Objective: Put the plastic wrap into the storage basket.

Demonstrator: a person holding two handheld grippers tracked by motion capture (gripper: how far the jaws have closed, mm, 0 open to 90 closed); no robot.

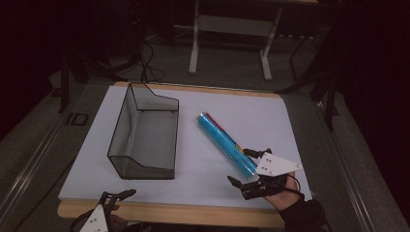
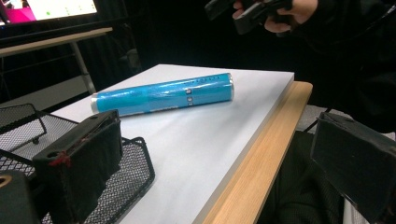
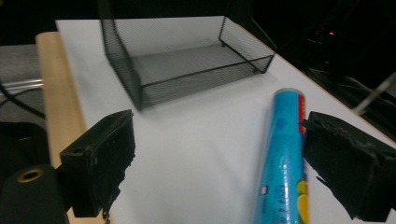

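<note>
On the far left I have the left gripper (image 1: pixel 121 195) resting at the table's (image 1: pixel 203 212) near wooden edge, its jaws spread with nothing between them. Just beyond it stands the black mesh basket (image 1: pixel 145 133), empty, on the white tabletop. To its right the blue tube (image 1: pixel 226 143) lies flat and slantwise, apart from the basket. My right gripper (image 1: pixel 244 166) sits at the tube's near end, jaws wide apart, the tube beside one jaw and not pinched.
</note>
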